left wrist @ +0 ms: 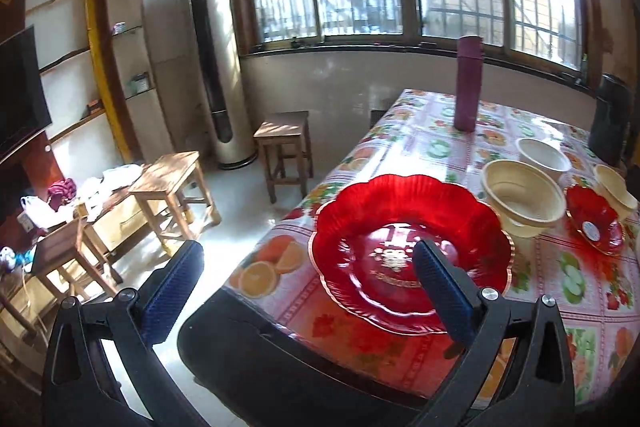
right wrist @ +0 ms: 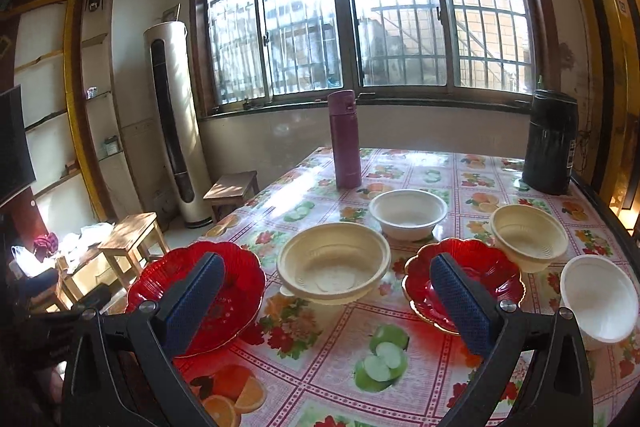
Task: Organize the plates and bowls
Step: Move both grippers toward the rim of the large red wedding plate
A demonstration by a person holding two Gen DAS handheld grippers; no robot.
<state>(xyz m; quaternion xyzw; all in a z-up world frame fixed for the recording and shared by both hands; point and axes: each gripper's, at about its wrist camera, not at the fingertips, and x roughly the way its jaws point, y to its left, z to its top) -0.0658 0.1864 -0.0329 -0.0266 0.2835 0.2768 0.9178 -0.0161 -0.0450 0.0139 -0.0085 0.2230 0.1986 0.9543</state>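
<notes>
Left gripper [left wrist: 308, 277] spread wide and empty, hovering over the near corner of the worktop [left wrist: 420, 139], its right finger in front of the large red plate [left wrist: 408, 223]. Right gripper [right wrist: 326, 293] likewise splayed and holding nothing, aimed across the middle of the fruit-print cloth.

Barely begun, by the look of it: nothing stacked, nothing nested, every dish lying singly. Large red plate at the left corner, small red plate [right wrist: 480, 267] toward the right, well apart. All sorting left to do, presumably plates together and bowls nested.

Counted from the right wrist view: two red plates, four bowls. Big cream bowl [right wrist: 334, 263] between the two plates; white bowl [right wrist: 408, 213] behind it; smaller cream bowl [right wrist: 528, 235] just behind the small plate, possibly touching its rim, hard to tell through the fisheye; another white bowl [right wrist: 598, 297] at the right edge. Also one purple flask [right wrist: 343, 139] and one black canister [right wrist: 551, 143] at the far side.
</notes>
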